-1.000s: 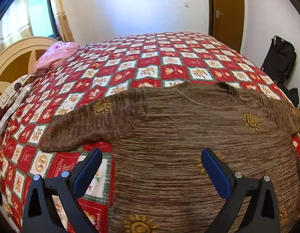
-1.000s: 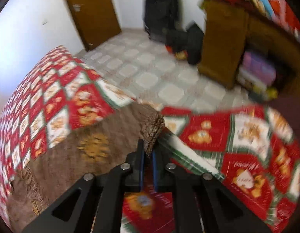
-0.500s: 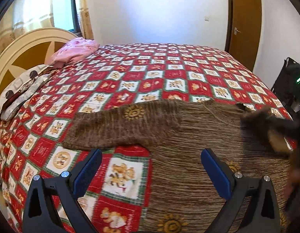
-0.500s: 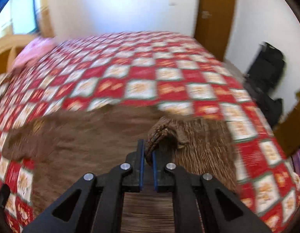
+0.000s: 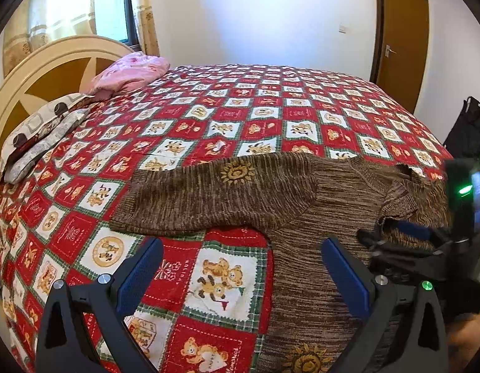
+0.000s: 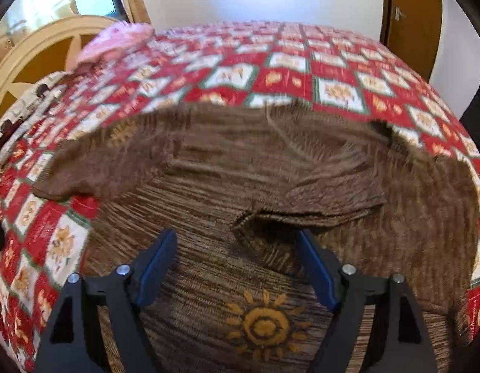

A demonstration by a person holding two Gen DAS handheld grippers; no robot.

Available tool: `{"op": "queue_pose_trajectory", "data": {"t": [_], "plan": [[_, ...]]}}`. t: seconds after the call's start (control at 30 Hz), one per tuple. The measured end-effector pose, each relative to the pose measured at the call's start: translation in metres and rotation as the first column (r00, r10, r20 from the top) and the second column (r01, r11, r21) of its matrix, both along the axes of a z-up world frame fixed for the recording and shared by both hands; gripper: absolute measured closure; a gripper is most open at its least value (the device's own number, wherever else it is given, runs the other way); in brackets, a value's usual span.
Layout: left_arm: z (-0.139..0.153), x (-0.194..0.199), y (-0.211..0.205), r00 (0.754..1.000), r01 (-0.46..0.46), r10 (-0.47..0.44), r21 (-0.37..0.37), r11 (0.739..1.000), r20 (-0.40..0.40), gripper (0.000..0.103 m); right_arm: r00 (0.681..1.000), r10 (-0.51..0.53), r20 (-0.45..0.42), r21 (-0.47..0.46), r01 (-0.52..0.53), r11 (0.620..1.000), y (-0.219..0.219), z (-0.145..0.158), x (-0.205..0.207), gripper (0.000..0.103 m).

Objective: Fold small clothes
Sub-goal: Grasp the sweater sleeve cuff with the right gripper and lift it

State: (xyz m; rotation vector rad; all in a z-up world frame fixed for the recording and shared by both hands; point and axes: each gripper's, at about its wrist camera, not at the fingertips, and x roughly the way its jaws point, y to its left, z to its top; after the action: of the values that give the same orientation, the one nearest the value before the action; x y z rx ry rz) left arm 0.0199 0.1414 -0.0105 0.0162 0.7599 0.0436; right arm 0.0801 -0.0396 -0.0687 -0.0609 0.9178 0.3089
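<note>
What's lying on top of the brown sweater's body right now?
One sleeve is folded across the brown sweater, its cuff between the open right gripper fingers, whose jaws have just opened. What it covers is hidden.

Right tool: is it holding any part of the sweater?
No. The right tool has just opened; the folded sleeve cuff lies loose between its jaws on the sweater.

Right wrist view motion-blurred: pattern squares on red-and-white checked bedspread (image 6: 302,74) smeared, pink pillow (image 6: 115,42) just a blob. Brown knit sweater with sun motifs (image 5: 302,205) cut off by bottom edge in both views; its right side hidden behind the right tool (image 5: 392,233) in left wrist view. Black bag by the wall (image 5: 469,130) cropped at right edge. Bed under folded sleeve cuff (image 6: 305,214) hidden.
</note>
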Motion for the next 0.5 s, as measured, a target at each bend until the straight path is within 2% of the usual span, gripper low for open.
{"op": "queue_pose_trajectory", "data": {"t": [0.07,0.1,0.13,0.2,0.27,0.3,0.43,0.5], "plan": [[-0.001,0.000,-0.003,1.000,0.006,-0.006,0.017,1.000,0.003,0.001,0.999,-0.016,0.051,0.060,0.013,0.998,-0.013,0.016,-0.007,0.032],[-0.002,0.000,-0.005,1.000,0.006,-0.006,0.025,1.000,0.004,0.001,0.997,-0.041,0.061,0.091,0.035,0.995,-0.023,0.024,-0.007,0.046],[-0.002,0.000,-0.005,1.000,0.006,-0.006,0.033,0.999,0.006,0.001,0.996,-0.078,0.050,0.119,0.072,0.990,-0.037,0.029,-0.002,0.054],[-0.002,0.001,-0.005,1.000,0.005,-0.005,0.031,1.000,0.006,0.001,0.986,-0.166,-0.004,0.193,0.163,0.967,-0.068,0.031,0.014,0.055],[-0.003,0.003,-0.004,1.000,0.005,-0.005,0.015,1.000,0.004,0.001,0.967,-0.249,-0.060,0.225,0.256,0.940,-0.094,0.025,0.030,0.066],[-0.003,0.003,-0.004,1.000,0.005,-0.005,0.009,1.000,0.000,0.001,0.958,-0.273,-0.086,0.221,0.286,0.932,-0.102,0.019,0.038,0.076],[-0.003,0.002,-0.007,1.000,0.011,-0.011,0.026,1.000,0.000,0.001,0.948,-0.283,-0.144,0.145,0.303,0.942,-0.094,-0.003,0.063,0.079],[-0.002,0.001,-0.005,1.000,0.007,-0.007,0.036,0.999,0.004,0.001,0.947,-0.277,-0.160,0.152,0.301,0.941,-0.084,-0.009,0.069,0.079]]}}
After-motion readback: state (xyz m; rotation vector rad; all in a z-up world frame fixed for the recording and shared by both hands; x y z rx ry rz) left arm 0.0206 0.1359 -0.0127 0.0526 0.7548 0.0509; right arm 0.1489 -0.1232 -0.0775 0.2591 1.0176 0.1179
